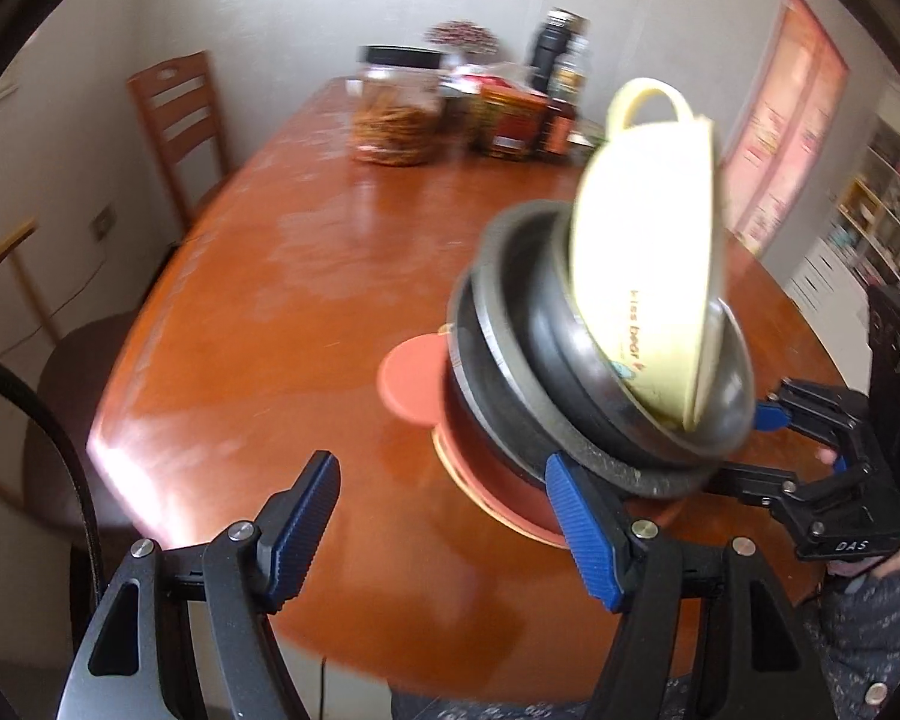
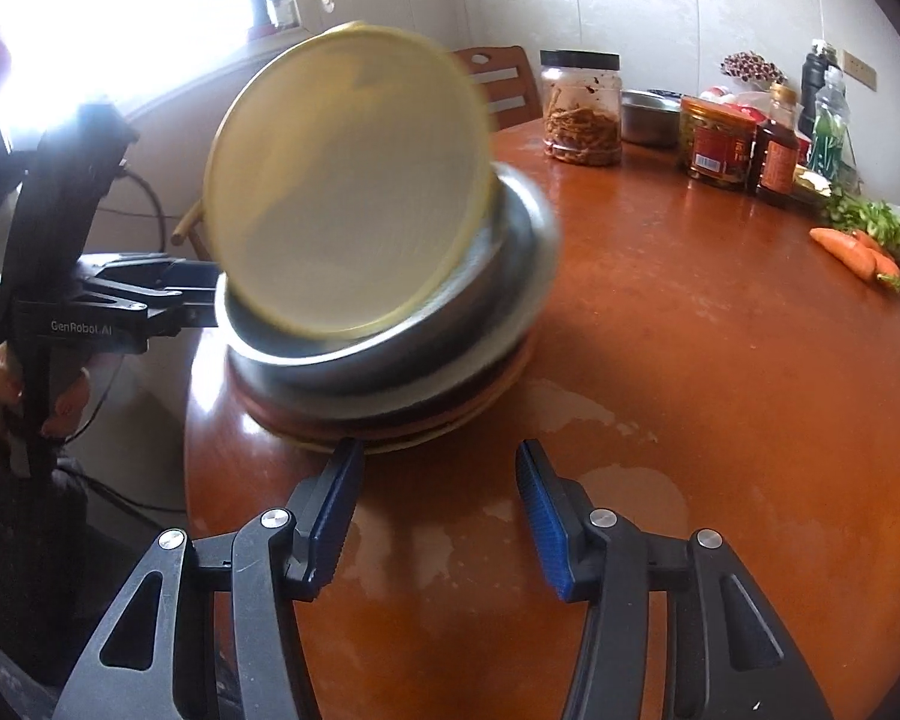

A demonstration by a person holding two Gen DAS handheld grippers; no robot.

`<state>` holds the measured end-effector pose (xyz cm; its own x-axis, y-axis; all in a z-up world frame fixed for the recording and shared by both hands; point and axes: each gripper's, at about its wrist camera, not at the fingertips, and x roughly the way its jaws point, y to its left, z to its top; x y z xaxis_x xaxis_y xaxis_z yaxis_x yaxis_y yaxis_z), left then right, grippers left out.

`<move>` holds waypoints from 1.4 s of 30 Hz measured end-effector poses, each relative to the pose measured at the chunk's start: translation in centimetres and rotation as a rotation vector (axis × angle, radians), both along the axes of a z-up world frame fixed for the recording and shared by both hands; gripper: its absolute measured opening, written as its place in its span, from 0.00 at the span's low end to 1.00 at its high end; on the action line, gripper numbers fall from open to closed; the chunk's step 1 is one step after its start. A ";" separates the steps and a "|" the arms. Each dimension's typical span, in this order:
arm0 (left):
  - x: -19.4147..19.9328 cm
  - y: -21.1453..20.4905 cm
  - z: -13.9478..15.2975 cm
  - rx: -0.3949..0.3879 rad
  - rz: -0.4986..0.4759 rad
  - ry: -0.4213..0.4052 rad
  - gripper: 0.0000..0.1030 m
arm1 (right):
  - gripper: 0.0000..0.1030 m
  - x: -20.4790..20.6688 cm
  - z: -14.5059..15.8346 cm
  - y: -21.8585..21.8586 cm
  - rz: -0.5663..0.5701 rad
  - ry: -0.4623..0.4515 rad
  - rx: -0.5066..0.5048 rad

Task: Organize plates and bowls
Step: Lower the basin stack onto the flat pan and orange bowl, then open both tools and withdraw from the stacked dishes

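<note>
On table edge, my left gripper stood wide, my right gripper narrower, both empty; yellow bowl tipped in steel bowl; best steady stack first.

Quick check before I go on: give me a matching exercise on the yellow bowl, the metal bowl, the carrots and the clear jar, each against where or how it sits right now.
Things:
1. yellow bowl
2. metal bowl
3. carrots
4. clear jar

States:
A. lying flat on the table, beside the greens
B. tipped up steeply on its rim
C. standing upright at the far end, black lid on
D. sitting on the stack of plates, with another bowl inside it

Pairs: 1-B, 2-D, 3-A, 4-C
</note>
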<state>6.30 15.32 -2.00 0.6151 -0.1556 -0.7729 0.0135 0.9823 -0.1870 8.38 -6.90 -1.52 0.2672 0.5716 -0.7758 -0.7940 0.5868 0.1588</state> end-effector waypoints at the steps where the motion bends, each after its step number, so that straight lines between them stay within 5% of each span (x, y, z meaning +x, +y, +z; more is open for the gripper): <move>1: 0.8 -1.0 -0.1 -0.008 -0.039 0.001 0.69 | 0.53 0.1 0.0 -0.2 -0.005 0.001 -0.001; 16: 9.3 -10.1 -0.5 0.036 -0.234 0.029 0.71 | 0.53 4.1 -0.1 -7.0 -0.178 0.001 0.008; 29: 11.9 -17.2 -0.1 0.095 -0.321 0.000 0.71 | 0.54 6.6 0.7 -13.5 -0.329 -0.025 0.032; 42: 9.2 -18.2 0.6 0.115 -0.187 -0.035 0.72 | 0.66 5.9 1.4 -15.9 -0.420 -0.052 0.033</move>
